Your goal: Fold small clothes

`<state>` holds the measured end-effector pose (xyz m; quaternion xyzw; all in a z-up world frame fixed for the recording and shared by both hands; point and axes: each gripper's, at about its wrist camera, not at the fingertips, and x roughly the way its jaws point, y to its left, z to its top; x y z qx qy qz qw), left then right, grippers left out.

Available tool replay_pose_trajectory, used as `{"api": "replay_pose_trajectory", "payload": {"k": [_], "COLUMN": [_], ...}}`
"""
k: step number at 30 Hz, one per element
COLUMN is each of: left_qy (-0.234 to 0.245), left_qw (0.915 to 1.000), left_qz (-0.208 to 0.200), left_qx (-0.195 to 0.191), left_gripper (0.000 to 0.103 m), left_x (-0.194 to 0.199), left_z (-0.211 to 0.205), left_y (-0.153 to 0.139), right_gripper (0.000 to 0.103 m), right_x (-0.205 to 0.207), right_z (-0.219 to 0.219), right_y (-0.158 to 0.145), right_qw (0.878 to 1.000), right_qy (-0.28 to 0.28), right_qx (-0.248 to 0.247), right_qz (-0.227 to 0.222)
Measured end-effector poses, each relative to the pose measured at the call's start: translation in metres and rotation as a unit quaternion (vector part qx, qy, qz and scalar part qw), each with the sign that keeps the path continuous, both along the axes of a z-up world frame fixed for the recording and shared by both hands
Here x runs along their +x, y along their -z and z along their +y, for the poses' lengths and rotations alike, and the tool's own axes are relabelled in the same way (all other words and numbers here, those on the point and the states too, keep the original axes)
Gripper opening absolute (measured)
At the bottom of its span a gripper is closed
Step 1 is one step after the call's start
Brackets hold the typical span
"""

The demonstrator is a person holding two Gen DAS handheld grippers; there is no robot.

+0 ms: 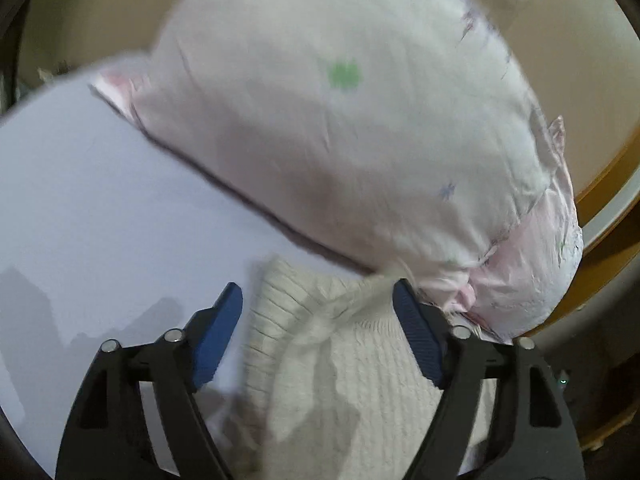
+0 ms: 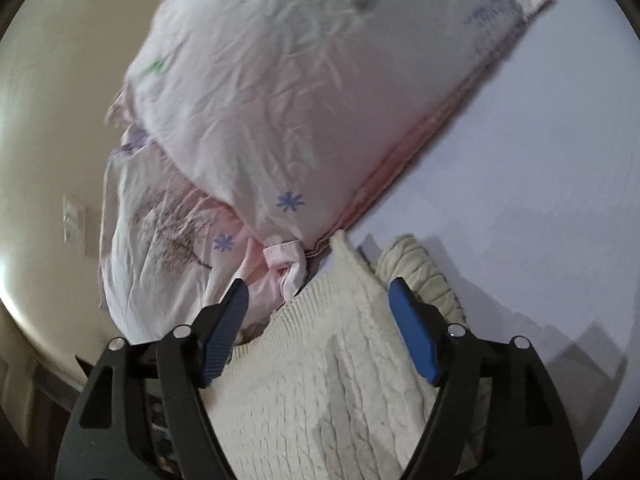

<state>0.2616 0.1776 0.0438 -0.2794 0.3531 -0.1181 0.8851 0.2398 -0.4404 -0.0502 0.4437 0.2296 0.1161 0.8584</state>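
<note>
A cream cable-knit sweater (image 1: 336,352) lies on the white bed sheet (image 1: 100,184), close under both cameras. My left gripper (image 1: 318,300) is open, its blue pads either side of the sweater's ribbed edge, just above it. In the right wrist view the same sweater (image 2: 320,380) fills the lower middle, with a rolled ribbed part (image 2: 420,276) at its far end. My right gripper (image 2: 318,300) is open, its jaws astride the knit. Neither gripper holds the cloth.
A large pale pink pillow with star prints (image 1: 340,120) lies on the bed just beyond the sweater, also in the right wrist view (image 2: 280,100). A second printed pillow (image 2: 160,240) lies beneath it. A wooden bed frame (image 1: 600,208) and beige wall sit behind.
</note>
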Motion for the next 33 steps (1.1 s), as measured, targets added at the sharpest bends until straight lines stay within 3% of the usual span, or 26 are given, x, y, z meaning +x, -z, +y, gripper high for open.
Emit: {"api": "replay_pose_trajectory", "payload": {"k": [4,8,11,14,15,16,19,21,23,25,29,31,33], "left_qy": [0.044,0.084,0.089,0.079,0.076,0.07,0.058,0.057,0.073,0.102,0.209,0.27,0.307], "left_qw": [0.9981,0.9915,0.9908,0.9921,0.9915,0.9908,0.9865,0.9821,0.9825,0.9823,0.9665,0.9524,0.942], "left_qz": [0.026,0.082,0.084,0.095,0.104,0.114,0.124,0.11,0.075,0.036,-0.014,-0.007,0.026], "left_qx": [0.034,0.054,0.059,0.026,0.012,-0.02,-0.09,-0.141,-0.154,-0.153,-0.149,-0.14,-0.134], "left_gripper": [0.078,0.078,0.073,0.052,0.034,0.025,0.019,0.018,0.018,0.017,0.017,0.017,0.017], "left_x": [-0.014,-0.019,-0.016,-0.015,-0.013,-0.012,-0.011,-0.013,-0.015,-0.016,-0.016,-0.014,-0.007], "left_z": [-0.007,-0.028,-0.039,-0.036,-0.034,-0.031,-0.024,-0.027,-0.043,-0.075,-0.186,-0.254,-0.308], "left_y": [0.007,0.035,0.043,0.05,0.053,0.06,0.064,0.052,0.025,-0.01,-0.056,-0.051,-0.033], "right_gripper": [0.075,0.076,0.076,0.078,0.078,0.078,0.079,0.079,0.079,0.079,0.079,0.079,0.079], "right_x": [0.003,0.003,0.007,0.006,0.006,0.006,0.005,0.003,0.0,-0.005,-0.016,-0.021,-0.023], "right_z": [0.006,0.015,0.022,0.021,0.021,0.019,0.016,0.013,0.008,0.004,-0.012,-0.022,-0.031], "right_y": [-0.006,-0.007,-0.009,-0.009,-0.008,-0.008,-0.008,-0.01,-0.015,-0.019,-0.029,-0.034,-0.037], "right_qw": [0.999,0.998,0.998,0.998,0.998,0.998,0.998,0.998,0.998,0.998,0.997,0.996,0.995], "right_qy": [-0.01,-0.024,-0.027,-0.028,-0.029,-0.031,-0.037,-0.04,-0.037,-0.031,-0.002,0.022,0.04], "right_qx": [-0.033,-0.052,-0.056,-0.05,-0.047,-0.046,-0.04,-0.036,-0.032,-0.031,-0.042,-0.058,-0.073], "right_qz": [-0.012,-0.015,-0.014,-0.014,-0.014,-0.014,-0.017,-0.023,-0.035,-0.045,-0.063,-0.065,-0.062]}}
